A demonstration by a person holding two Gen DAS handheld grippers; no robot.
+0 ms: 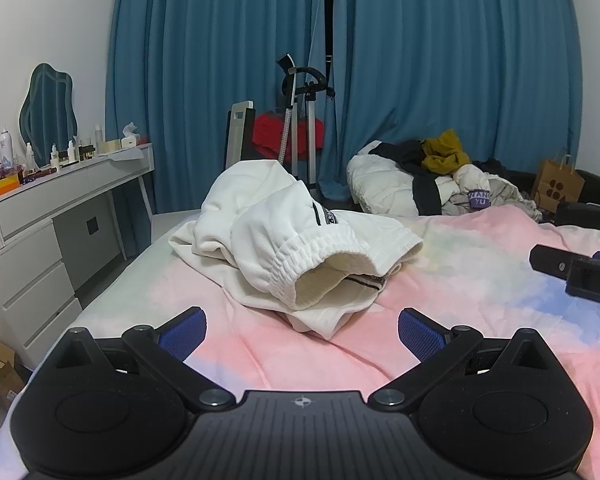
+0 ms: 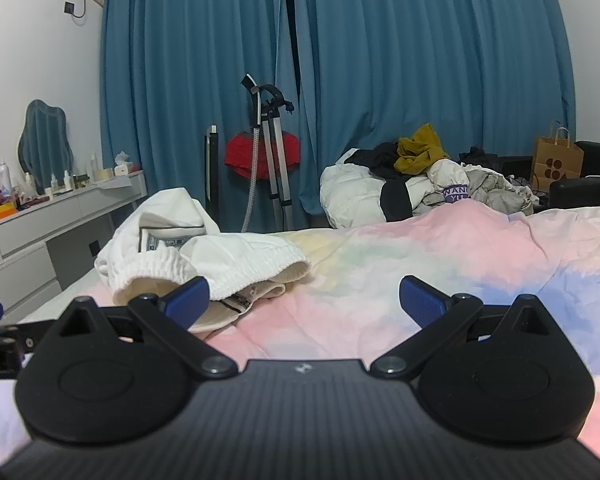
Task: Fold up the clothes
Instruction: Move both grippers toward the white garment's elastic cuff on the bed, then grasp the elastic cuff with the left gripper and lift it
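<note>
You hold two grippers, both with jaws spread wide and empty. Your left gripper [image 1: 302,330] sits at the bottom of its frame, just short of one crumpled white garment [image 1: 296,236] with an elastic waistband, lying mid-frame on the pink pastel bedspread [image 1: 460,280]. Your right gripper [image 2: 304,300] hovers over the same bedspread, with the garment at centre left behind its left finger. One heap of mixed clothes [image 2: 420,180] lies at the far right of the bed, before two blue curtains [image 2: 380,60].
</note>
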